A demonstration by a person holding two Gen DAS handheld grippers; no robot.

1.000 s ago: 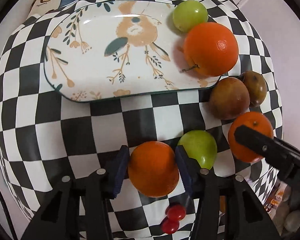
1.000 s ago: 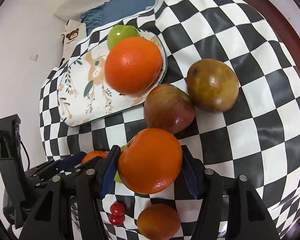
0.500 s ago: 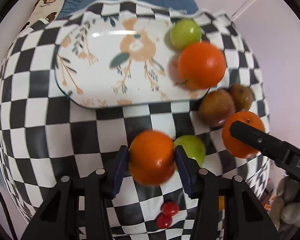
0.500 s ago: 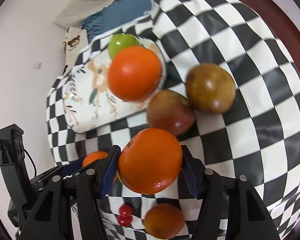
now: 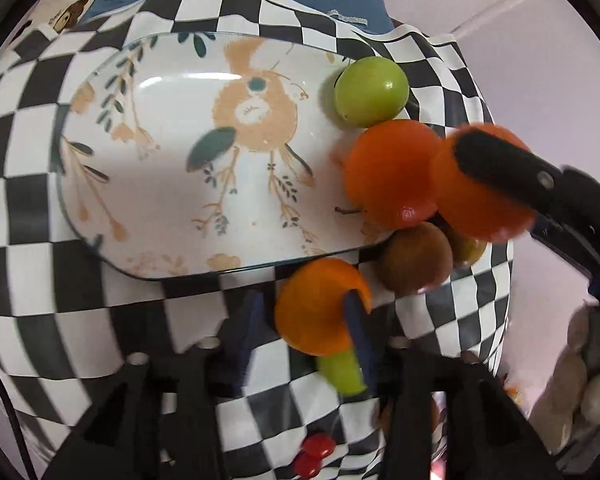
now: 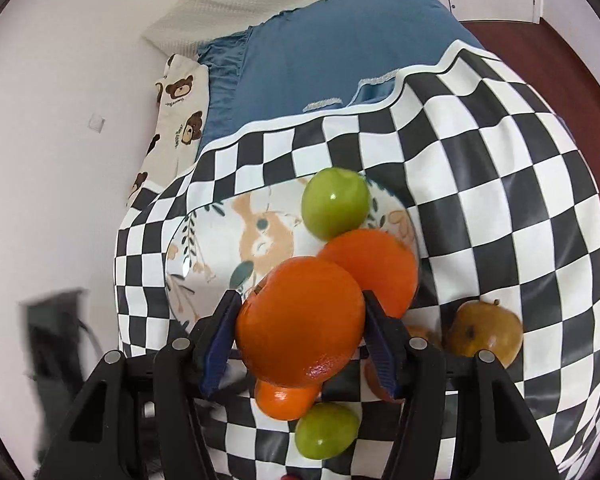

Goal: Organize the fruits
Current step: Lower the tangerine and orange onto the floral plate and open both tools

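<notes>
The white bird-pattern plate lies on the checkered cloth, with a green apple and an orange at its right end. My right gripper is shut on a second orange, held in the air right beside the plate's orange. My left gripper hangs just in front of the plate's near rim with its jaws opening. A third orange sits between them against the right pad, with a gap at the left pad.
Two brown fruits lie on the cloth by the plate's right end. Another green apple and red cherries lie under the grippers. Blue bedding and a bear-print pillow lie beyond the cloth's far edge.
My right gripper lifted its orange off the cloth and carried it over to the plate's right end. My left gripper moved toward the plate, and its left pad has come off the orange.
</notes>
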